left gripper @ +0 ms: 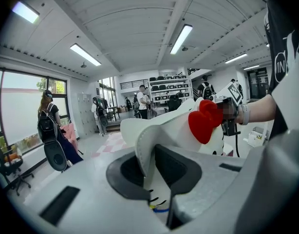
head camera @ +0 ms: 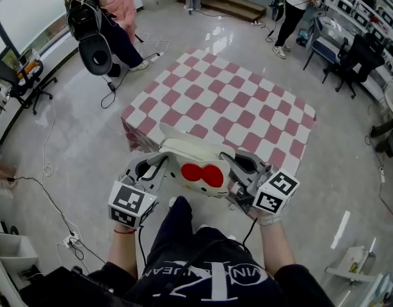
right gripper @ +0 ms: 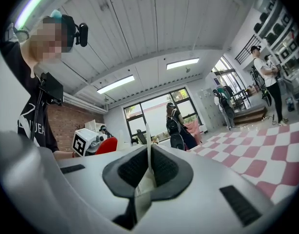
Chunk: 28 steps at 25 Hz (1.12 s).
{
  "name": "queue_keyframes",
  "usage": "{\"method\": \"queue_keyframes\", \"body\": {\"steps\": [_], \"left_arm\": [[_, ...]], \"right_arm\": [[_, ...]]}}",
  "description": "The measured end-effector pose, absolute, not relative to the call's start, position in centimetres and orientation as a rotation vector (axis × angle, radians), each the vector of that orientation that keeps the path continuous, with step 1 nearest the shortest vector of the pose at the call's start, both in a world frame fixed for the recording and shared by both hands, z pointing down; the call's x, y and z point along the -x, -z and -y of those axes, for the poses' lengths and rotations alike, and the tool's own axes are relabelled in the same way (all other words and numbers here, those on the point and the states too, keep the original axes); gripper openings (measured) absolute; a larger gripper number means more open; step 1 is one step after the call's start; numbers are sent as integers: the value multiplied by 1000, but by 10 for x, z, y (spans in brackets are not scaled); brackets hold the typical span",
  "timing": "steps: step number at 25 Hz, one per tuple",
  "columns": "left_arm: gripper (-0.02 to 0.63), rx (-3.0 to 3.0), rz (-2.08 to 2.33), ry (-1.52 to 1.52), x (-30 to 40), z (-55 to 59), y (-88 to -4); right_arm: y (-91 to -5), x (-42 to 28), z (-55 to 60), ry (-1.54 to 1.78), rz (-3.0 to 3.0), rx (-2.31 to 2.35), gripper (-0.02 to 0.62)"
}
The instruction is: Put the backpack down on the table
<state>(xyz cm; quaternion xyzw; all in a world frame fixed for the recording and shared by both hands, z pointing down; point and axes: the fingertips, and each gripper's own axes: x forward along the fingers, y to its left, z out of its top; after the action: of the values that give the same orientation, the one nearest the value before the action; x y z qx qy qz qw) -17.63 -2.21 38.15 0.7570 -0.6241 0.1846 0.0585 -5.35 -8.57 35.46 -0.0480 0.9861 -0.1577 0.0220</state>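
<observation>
A white cat-face backpack point(head camera: 193, 165) with a red bow point(head camera: 203, 174) hangs in the air between my two grippers, in front of the near edge of the pink-and-white checked table point(head camera: 222, 104). My left gripper point(head camera: 159, 164) is shut on the backpack's left edge; in the left gripper view a white padded edge point(left gripper: 145, 152) sits pinched between the jaws, the red bow point(left gripper: 205, 121) beyond. My right gripper point(head camera: 232, 165) is shut on the right side, where a thin white strap point(right gripper: 148, 167) stands clamped between the dark pads.
A seated person with a dark backpack and an office chair point(head camera: 97, 53) are beyond the table's far left corner. Another person point(head camera: 289, 11) stands at the far right near shelving. Cables point(head camera: 49, 165) trail over the floor at left. My legs are below the grippers.
</observation>
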Motion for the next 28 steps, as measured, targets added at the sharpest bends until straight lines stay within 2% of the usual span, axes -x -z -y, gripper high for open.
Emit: {"method": "queue_keyframes", "body": {"steps": [28], "left_arm": [[49,-2646,1534,-545,199,241,-351]], "right_arm": [[-329,62,270,413,-2935,652,11]]}}
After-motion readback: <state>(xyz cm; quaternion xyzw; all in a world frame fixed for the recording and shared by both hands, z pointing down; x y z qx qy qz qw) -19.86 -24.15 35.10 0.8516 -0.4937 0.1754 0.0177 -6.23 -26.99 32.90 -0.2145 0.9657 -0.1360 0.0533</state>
